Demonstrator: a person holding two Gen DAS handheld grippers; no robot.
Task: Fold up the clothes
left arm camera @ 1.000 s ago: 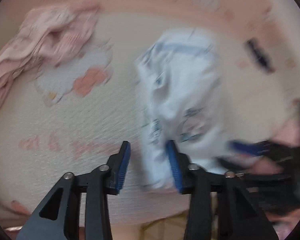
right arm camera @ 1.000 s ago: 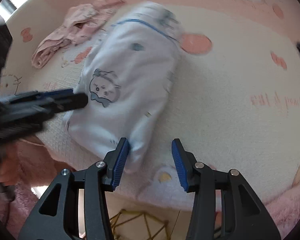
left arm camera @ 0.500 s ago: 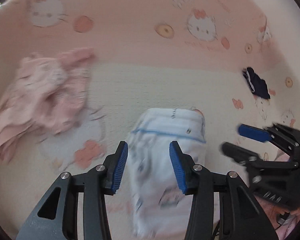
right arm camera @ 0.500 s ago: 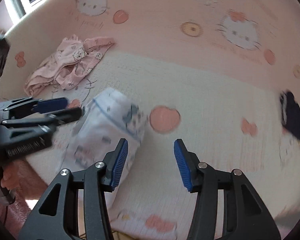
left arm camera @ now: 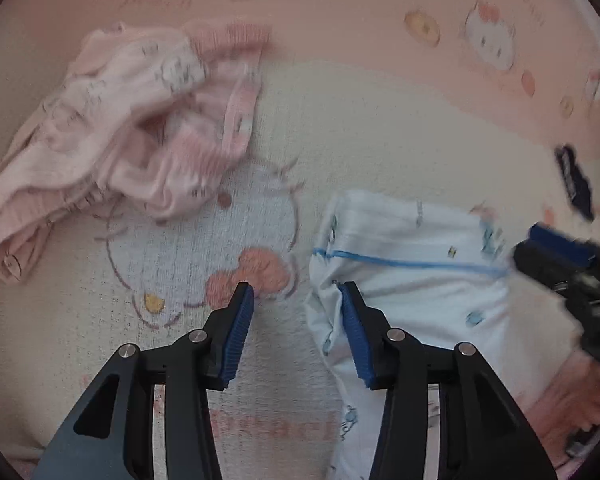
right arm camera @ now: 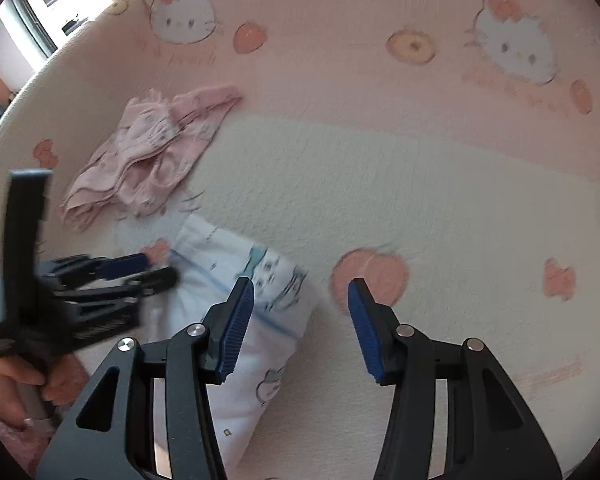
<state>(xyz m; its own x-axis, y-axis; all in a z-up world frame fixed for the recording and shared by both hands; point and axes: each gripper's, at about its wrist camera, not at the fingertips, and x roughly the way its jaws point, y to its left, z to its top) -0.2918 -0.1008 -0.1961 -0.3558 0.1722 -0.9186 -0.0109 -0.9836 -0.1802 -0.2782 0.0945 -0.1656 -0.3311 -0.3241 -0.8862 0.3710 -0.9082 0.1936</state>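
On the bed (left arm camera: pixel 380 128), the folded garment (left arm camera: pixel 412 264) lies ahead and right of the left gripper's fingers (left arm camera: pixel 242 312), one finger overlapping its near edge. The crumpled garment (left arm camera: pixel 132 136) lies farther ahead and left, apart from it. From the right gripper's fingers (right arm camera: pixel 358 304), both lie leftward.

Plenty of bare blanket (right arm camera: pixel 440 208) off to the right to move through. On the left it's tighter: crumpled pink clothes (right arm camera: pixel 148 156) sit just beyond the folded white garment (right arm camera: pixel 236 312).
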